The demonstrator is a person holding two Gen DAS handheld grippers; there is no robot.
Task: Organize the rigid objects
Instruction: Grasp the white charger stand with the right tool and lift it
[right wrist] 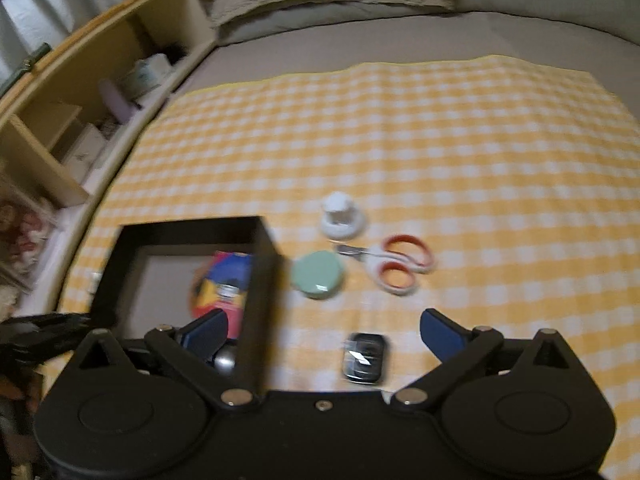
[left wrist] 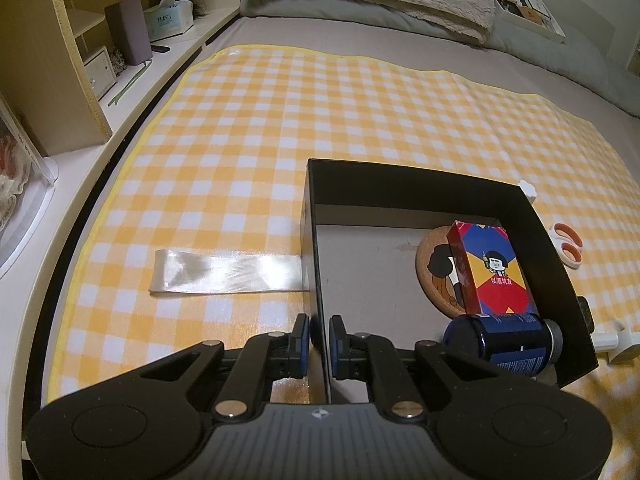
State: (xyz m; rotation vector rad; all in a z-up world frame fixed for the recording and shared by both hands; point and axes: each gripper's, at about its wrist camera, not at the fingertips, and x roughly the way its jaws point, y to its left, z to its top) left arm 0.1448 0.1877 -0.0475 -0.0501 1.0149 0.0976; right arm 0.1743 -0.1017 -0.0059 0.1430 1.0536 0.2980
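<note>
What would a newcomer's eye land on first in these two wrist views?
Probably the black box on the yellow checked cloth, with the left gripper clamped on its near wall. Inside lie a bright red card box on a round coaster and a dark blue bottle. Outside, by the open right gripper, wait orange-handled scissors, a green case and a small black device.
</note>
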